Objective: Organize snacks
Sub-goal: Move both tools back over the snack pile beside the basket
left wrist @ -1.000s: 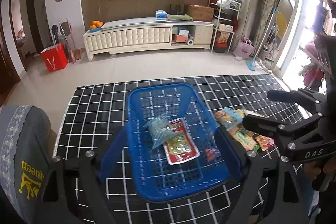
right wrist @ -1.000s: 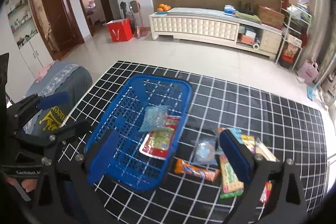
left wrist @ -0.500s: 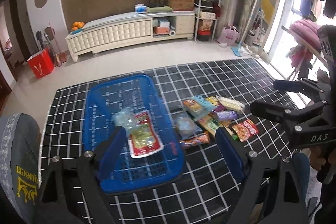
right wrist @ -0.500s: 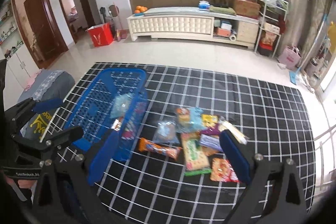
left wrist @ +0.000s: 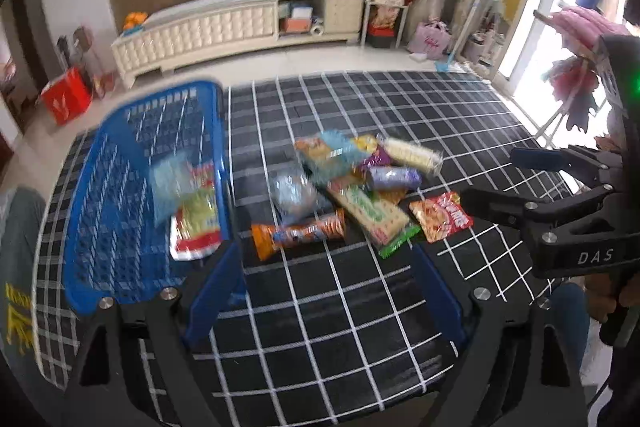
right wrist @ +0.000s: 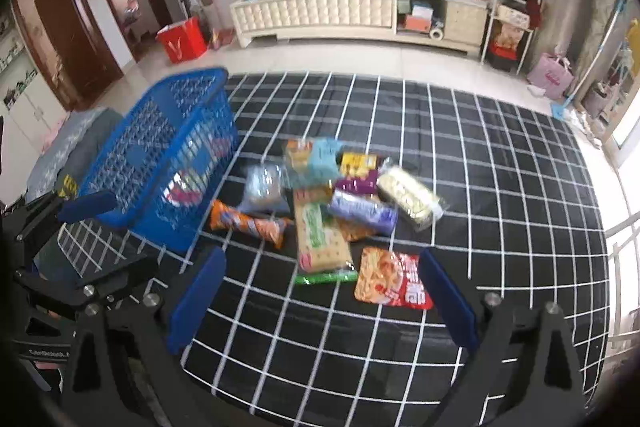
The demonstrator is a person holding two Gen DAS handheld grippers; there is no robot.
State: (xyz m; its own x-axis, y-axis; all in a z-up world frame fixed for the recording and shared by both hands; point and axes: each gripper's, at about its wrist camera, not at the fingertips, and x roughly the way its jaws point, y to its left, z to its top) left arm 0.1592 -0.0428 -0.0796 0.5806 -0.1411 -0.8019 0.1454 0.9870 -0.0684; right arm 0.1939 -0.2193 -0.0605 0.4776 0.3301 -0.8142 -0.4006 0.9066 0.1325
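Snack pile point(right wrist: 340, 211) beside blue basket point(right wrist: 160, 155) w/ two packets, both hand-held grippers point(left wrist: 332, 291) point(right wrist: 320, 299) spread, empty

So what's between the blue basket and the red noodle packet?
In the right wrist view, the orange cookie pack and green cracker pack lie between the blue basket and red noodle packet.

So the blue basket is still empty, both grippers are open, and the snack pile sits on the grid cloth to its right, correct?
Not quite: the blue basket already holds snack packets, as the left wrist view shows. The rest stands: the left gripper and right gripper are open, and the snack pile lies on the grid cloth to its right.
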